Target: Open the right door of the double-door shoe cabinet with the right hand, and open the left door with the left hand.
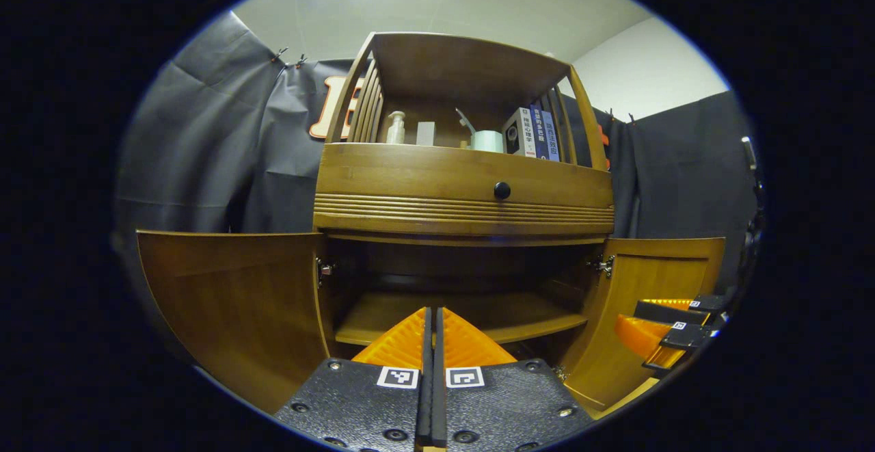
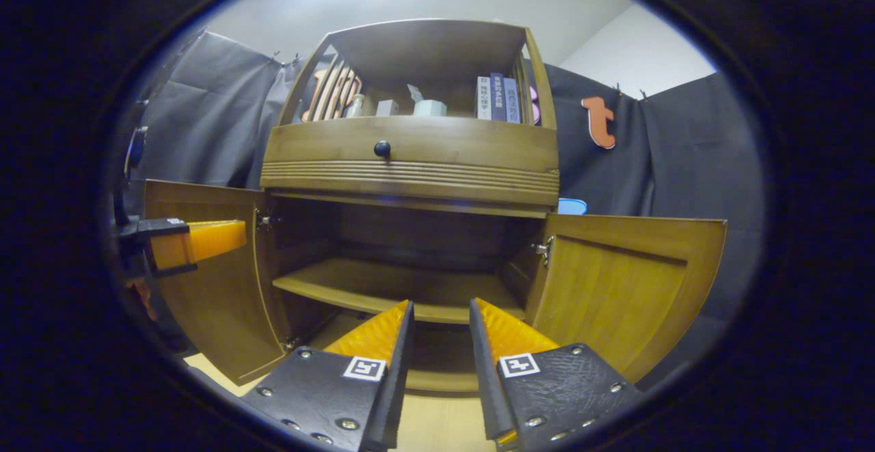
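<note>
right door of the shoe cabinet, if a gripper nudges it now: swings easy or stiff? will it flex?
The right door is a flat wooden panel, so it probably stays rigid rather than bending. It hangs on a metal hinge at its inner edge and already stands wide open, so a nudge would likely swing it, not slide it. Its smooth face may let fingers slip.

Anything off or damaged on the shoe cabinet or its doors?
Nothing stands out. Left door and right door both hang open on their hinges, the inner shelf sits level, and the drawer above is closed.
</note>
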